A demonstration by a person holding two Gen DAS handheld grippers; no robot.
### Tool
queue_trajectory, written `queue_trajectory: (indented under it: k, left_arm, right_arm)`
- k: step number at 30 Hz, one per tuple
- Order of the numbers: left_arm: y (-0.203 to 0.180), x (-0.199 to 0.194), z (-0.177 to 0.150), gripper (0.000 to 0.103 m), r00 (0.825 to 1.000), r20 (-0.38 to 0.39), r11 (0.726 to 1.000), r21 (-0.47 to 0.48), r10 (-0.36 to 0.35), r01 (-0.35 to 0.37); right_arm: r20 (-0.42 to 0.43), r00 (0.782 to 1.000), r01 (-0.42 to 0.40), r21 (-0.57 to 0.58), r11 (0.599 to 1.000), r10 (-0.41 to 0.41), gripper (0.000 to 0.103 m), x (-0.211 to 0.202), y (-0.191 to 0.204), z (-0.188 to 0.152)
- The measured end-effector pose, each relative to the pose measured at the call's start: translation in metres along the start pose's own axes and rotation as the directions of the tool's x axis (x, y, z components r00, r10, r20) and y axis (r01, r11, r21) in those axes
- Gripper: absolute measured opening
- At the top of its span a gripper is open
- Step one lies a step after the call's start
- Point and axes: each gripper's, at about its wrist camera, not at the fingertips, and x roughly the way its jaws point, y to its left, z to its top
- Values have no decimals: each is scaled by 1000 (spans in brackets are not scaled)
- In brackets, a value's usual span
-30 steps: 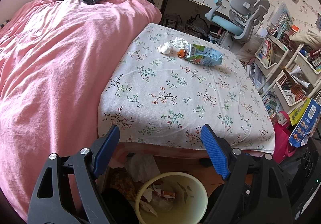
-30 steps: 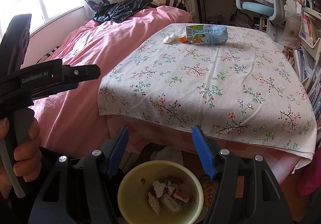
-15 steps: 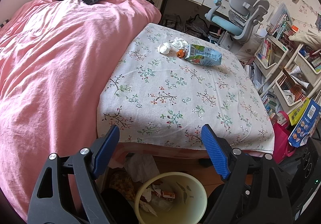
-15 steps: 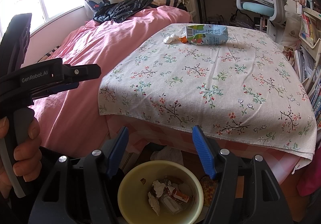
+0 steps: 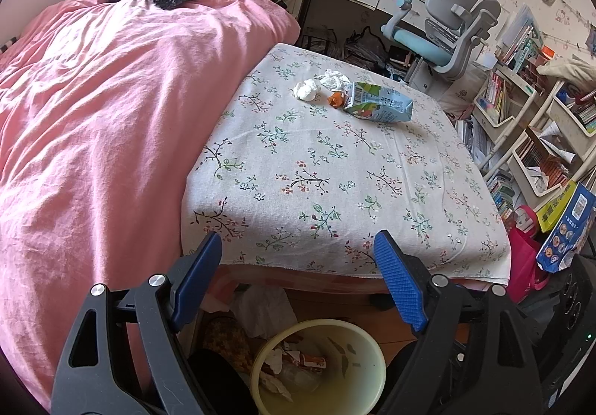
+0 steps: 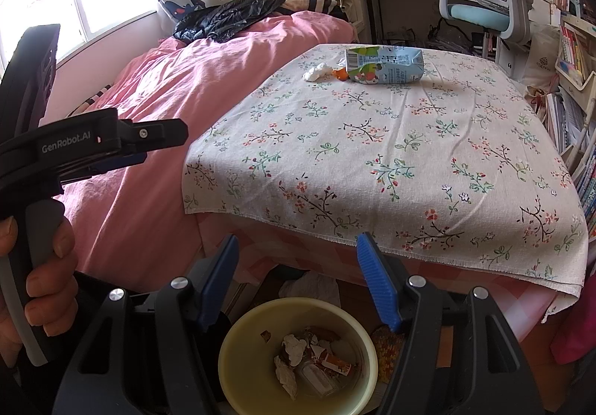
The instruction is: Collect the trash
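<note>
The drink carton (image 5: 379, 103) is lying on its side at the far end of the floral cloth (image 5: 335, 184) that is covering the foot of the bed, its long axis running across the cloth, with the barcoded, folded end pointing left toward the pink duvet (image 5: 104, 109) and the flat base pointing right toward the desk chair (image 5: 447, 28). Just beside that left end an orange scrap (image 5: 336, 98) is sitting, touching or nearly touching the carton, and further left two crumpled white tissues (image 5: 306, 90) are resting close together. Well apart from this cluster, on the floor below the near edge of the cloth, a pale yellow bin (image 6: 298, 355) is standing upright, holding wadded paper and a small wrapper. The right gripper (image 6: 298, 279) is hovering directly above the bin with its blue pads spread and nothing between them. The left gripper (image 5: 298, 281) is likewise hanging over the bin's rim with its pads wide apart and empty, a hand (image 6: 33, 288) gripping its handle.
</note>
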Motion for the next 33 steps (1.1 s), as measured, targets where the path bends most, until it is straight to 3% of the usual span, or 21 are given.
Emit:
queue_trajectory:
  k: [33]
  left_arm:
    - [-1, 1, 1, 80, 1000, -1, 1000, -1, -3, 3]
  right_arm:
    - [-1, 1000, -1, -1, 1000, 1, 64, 0, 1, 0]
